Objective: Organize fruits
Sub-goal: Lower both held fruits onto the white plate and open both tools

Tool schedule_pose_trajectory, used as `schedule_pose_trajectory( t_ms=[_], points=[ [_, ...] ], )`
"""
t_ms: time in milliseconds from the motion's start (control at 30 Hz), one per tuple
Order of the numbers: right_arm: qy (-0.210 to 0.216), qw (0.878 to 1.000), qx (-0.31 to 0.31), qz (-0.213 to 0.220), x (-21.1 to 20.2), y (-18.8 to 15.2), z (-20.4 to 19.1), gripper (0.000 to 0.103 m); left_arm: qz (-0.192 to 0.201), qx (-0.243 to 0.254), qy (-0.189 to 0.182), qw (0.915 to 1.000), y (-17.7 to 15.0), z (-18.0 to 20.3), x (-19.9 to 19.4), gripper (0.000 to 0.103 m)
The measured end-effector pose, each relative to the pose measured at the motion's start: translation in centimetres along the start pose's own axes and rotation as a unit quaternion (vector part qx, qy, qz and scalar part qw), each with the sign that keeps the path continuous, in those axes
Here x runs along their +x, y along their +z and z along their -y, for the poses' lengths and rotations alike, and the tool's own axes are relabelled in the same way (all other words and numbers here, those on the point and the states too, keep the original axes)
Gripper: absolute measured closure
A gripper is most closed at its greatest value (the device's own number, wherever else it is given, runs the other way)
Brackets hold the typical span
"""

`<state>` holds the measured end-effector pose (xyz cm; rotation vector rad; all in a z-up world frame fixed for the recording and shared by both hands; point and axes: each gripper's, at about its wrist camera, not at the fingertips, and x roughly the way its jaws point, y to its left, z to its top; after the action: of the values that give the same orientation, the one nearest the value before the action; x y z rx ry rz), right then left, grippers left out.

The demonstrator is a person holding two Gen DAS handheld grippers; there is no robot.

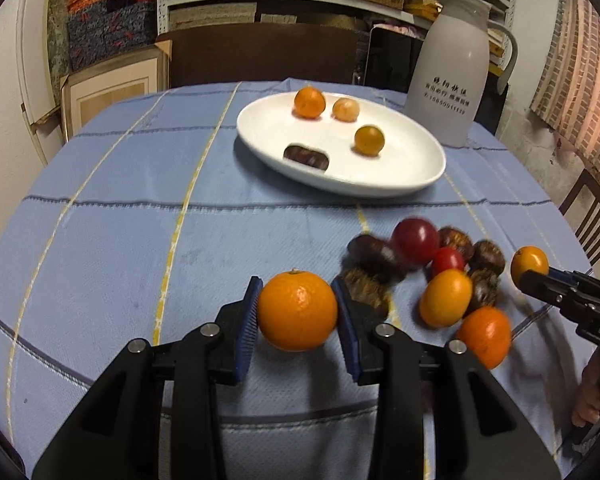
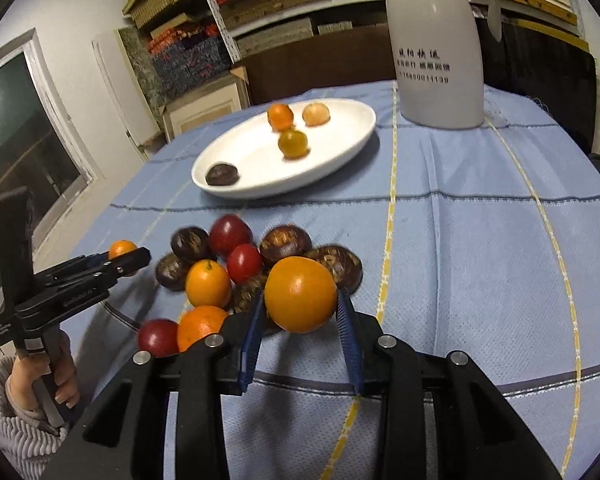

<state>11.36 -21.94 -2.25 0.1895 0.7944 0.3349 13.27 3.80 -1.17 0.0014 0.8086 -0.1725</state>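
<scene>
My left gripper (image 1: 298, 300) is shut on a mandarin orange (image 1: 297, 311), held just above the blue tablecloth. My right gripper (image 2: 302, 308) is shut on a round orange fruit (image 2: 300, 294), seen also in the left wrist view (image 1: 529, 263). Between them lies a pile of chestnuts (image 2: 285, 242), red tomatoes (image 2: 244, 263) and orange fruits (image 2: 208, 283). The white oval plate (image 1: 412, 168) farther back holds an orange (image 1: 309, 101), a pale round fruit (image 1: 345, 109), a yellowish fruit (image 1: 369, 140) and a chestnut (image 1: 306, 157).
A tall white jug (image 1: 452, 68) with printed text stands behind the plate at the right. A dark chair back (image 1: 260, 56) and stacked shelves are beyond the table's far edge. A wooden chair (image 1: 596, 216) is at the right.
</scene>
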Motion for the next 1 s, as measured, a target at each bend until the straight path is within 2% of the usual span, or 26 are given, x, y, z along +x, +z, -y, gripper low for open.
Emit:
schedule_pose_trajectory(
  t_ms=[100, 267, 400, 633, 767, 900, 1000],
  points=[
    [0.009, 1.000, 0.011, 0.009, -0.7, 1.5, 0.1, 0.067, 0.004, 0.012, -0.002, 0.9999, 1.9, 0.9, 0.1, 0.068],
    [-0.015, 0.999, -0.023, 0.022, -0.5, 6.2, -1.1, 0.067, 0.011, 0.027, -0.002, 0.9996, 6.4, 2.5, 2.0, 0.068],
    [-0.015, 0.999, -0.026, 0.027, 2.6, 9.5, -1.6, 0.067, 0.003, 0.035, -0.008, 0.9994, 9.1, 3.9, 5.4, 0.068],
    [-0.026, 1.000, -0.015, 0.005, 9.0, 12.3, -0.8, 0.066, -0.010, 0.025, -0.009, 0.9996, 11.5, 3.8, 10.4, 0.068],
    [-0.024, 1.000, -0.004, 0.008, 9.7, 12.3, -0.2, 0.058, 0.004, 0.018, -0.007, 0.9998, 11.6, 3.5, 10.6, 0.043],
    [-0.023, 1.000, -0.001, 0.018, 8.5, 12.2, -0.2, 0.058, 0.017, 0.023, 0.002, 0.9996, 11.3, 3.4, 9.1, 0.042],
    [-0.025, 0.999, -0.008, 0.025, 6.8, 11.5, -0.8, 0.056, 0.033, 0.030, 0.023, 0.9988, 10.5, 3.6, 6.9, 0.031]
  ],
)
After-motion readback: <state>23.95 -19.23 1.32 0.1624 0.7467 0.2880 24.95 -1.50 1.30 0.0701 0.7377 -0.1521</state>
